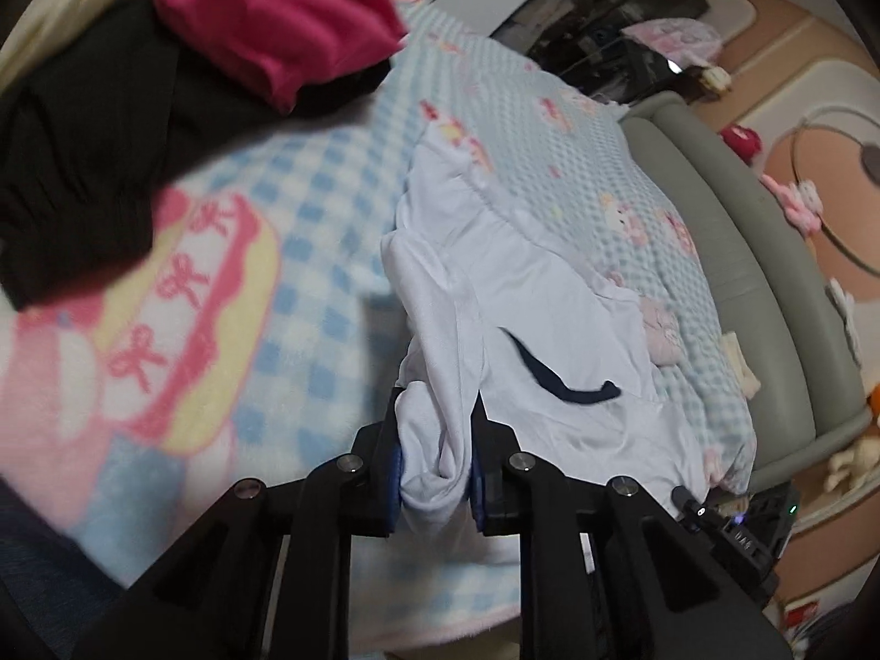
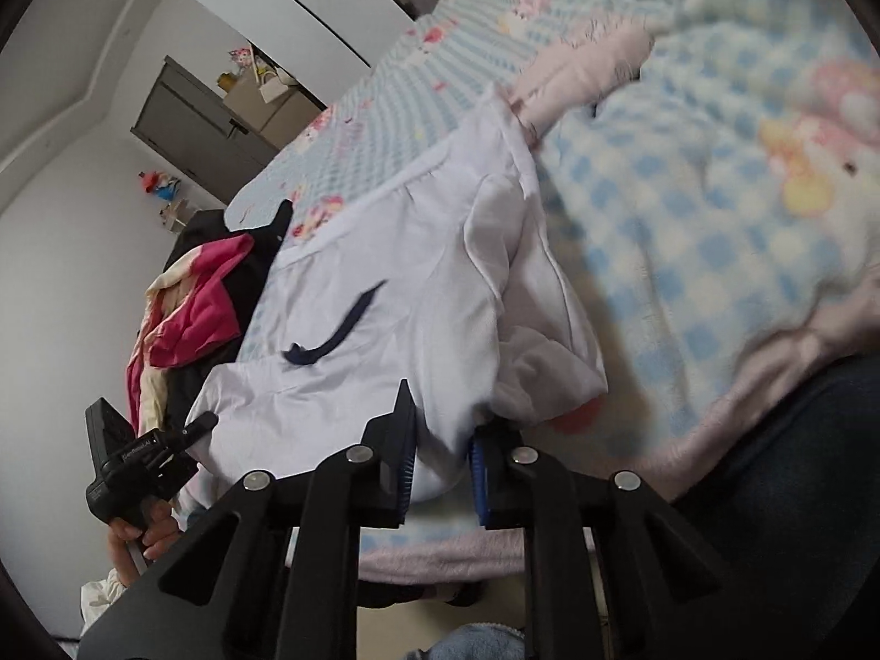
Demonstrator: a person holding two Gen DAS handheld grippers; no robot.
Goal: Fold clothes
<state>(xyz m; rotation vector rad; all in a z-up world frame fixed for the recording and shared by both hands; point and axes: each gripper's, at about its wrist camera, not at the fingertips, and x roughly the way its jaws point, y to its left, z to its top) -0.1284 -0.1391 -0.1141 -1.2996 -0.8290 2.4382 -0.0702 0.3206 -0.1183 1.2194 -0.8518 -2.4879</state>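
White garment [image 1: 528, 297] lies lengthwise — away from both grippers

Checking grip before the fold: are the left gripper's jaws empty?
No, the left gripper is shut on a bunched edge of the white garment, pinched between its blue pads.

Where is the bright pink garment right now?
In the left wrist view the pink garment lies at the top left, on a black garment on the checked blanket.

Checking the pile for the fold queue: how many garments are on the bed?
3. White shirt at the near edge, pinched by both grippers' fingers. Black garment farther back to the left, with the pink garment lying on it. More may be hidden in that heap.
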